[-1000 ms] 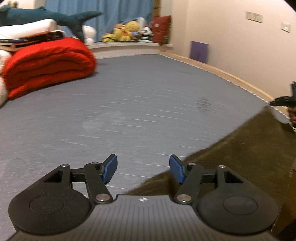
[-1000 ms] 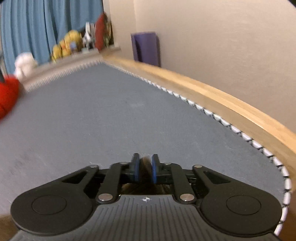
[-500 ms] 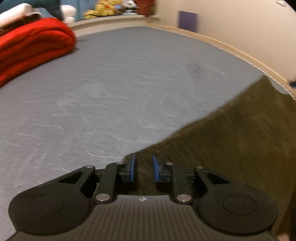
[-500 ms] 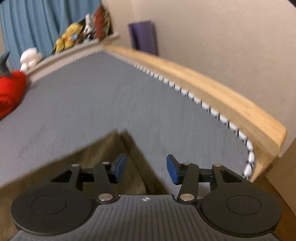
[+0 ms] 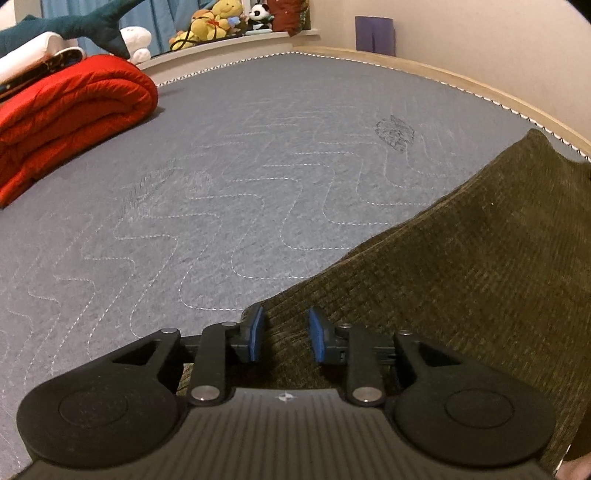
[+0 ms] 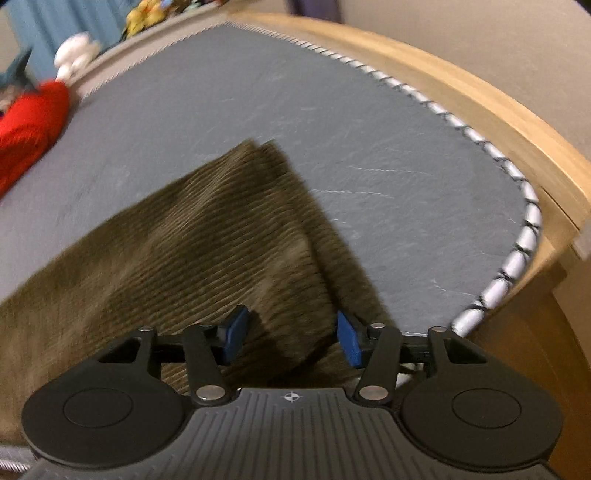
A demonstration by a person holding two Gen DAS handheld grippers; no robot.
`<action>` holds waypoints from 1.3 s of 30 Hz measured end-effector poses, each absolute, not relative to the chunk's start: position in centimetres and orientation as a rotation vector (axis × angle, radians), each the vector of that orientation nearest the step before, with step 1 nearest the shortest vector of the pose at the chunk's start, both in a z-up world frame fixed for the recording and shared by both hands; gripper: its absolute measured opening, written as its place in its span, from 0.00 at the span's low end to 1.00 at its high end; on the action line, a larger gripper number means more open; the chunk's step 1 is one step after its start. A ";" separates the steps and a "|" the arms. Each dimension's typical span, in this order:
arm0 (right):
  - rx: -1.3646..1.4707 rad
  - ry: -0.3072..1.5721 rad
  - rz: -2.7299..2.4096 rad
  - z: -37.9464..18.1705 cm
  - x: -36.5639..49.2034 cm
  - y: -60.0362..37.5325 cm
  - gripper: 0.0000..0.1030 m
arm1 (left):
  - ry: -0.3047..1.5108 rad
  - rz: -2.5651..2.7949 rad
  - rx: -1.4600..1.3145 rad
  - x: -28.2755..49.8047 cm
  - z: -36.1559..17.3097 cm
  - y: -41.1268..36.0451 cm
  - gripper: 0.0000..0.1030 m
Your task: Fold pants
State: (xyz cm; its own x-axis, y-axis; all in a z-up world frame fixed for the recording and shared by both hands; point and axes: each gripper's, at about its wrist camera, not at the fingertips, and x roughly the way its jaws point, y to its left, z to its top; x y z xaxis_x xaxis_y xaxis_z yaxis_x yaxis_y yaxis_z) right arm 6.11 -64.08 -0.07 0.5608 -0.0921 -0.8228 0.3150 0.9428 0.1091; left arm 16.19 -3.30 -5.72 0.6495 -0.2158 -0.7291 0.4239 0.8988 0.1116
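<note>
Olive-brown corduroy pants (image 5: pixel 461 266) lie on the grey quilted mattress (image 5: pixel 258 166), filling the lower right of the left wrist view. My left gripper (image 5: pixel 286 336) sits low over their near edge. Its jaws are opening, and a ridge of the cloth lies between the blue pads without being pinched. In the right wrist view the pants (image 6: pixel 184 236) end in a corner pointing away from me. My right gripper (image 6: pixel 291 334) hovers over a fold near their right edge. Its jaws are closing but still stand wide, with the cloth below and between them.
A folded red blanket (image 5: pixel 74 110) lies at the far left of the mattress, under a plush shark (image 5: pixel 74 27) and other bedding. Several plush toys (image 5: pixel 210 22) line the sill. The wooden bed frame (image 6: pixel 480 92) curves close on the right. A hand (image 5: pixel 576 469) shows at the corner.
My left gripper dropped onto the pants' edge and its jaws narrowed from wide. My right gripper let go of the cloth it pinched, opened, and pulled back and tilted down over the pants.
</note>
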 end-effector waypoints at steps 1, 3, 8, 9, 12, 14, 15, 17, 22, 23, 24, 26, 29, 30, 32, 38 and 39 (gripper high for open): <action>0.225 0.935 -0.243 0.5 6.4 -63.5 0.23 | 0.784 -0.369 0.287 16.1 -5.7 -3.3 0.30; 0.275 0.862 -0.209 2.8 6.5 -63.0 0.20 | 0.786 -0.371 0.283 16.1 -5.6 -3.3 0.31; 0.223 0.907 -0.346 5.4 6.8 -62.6 0.20 | 0.791 -0.387 0.277 16.3 -5.5 -2.9 0.32; 0.149 0.985 -0.440 4.0 7.1 -62.4 0.18 | 0.792 -0.389 0.275 16.3 -5.5 -2.9 0.33; -0.173 1.123 -0.725 1.3 7.5 -61.6 0.18 | 0.790 -0.398 0.255 16.1 -5.2 -2.7 0.42; -0.114 1.050 -0.733 2.6 6.9 -62.0 0.18 | 0.779 -0.407 0.255 15.8 -4.8 -2.6 0.44; -0.029 0.991 -0.683 3.7 6.5 -62.1 0.18 | 0.773 -0.410 0.255 15.6 -4.7 -2.5 0.44; 0.099 0.902 -0.557 5.1 5.9 -61.9 0.20 | 0.759 -0.418 0.241 15.3 -4.1 -2.0 0.44; 0.288 0.911 -0.174 3.8 6.0 -60.1 0.50 | 0.767 -0.507 0.121 14.9 -2.9 -0.2 0.44; 0.267 0.939 -0.141 3.2 6.2 -59.5 0.50 | 0.777 -0.534 0.098 14.9 -2.9 0.3 0.43; 0.223 0.971 -0.145 2.5 6.3 -58.9 0.50 | 0.787 -0.540 0.097 14.9 -2.9 0.6 0.43; 0.123 1.063 -0.239 1.0 6.8 -58.4 0.50 | 0.845 -0.483 0.165 15.2 -4.1 1.2 0.43; 0.039 1.086 -0.294 0.5 7.2 -57.4 0.49 | 0.932 -0.349 0.227 15.6 -6.4 3.3 0.39; 0.031 1.074 -0.297 0.8 7.6 -56.9 0.49 | 0.931 -0.360 0.176 15.5 -6.1 4.2 0.39; 0.015 1.027 -0.301 1.9 7.9 -55.6 0.49 | 0.905 -0.337 0.111 14.9 -4.9 5.9 0.39; 0.016 0.747 -0.126 8.0 10.3 -45.1 0.49 | 0.815 -0.278 0.035 12.4 -1.7 9.4 0.41; 0.021 0.702 -0.085 8.6 10.2 -42.7 0.49 | 0.803 -0.258 0.021 12.1 -1.3 10.0 0.41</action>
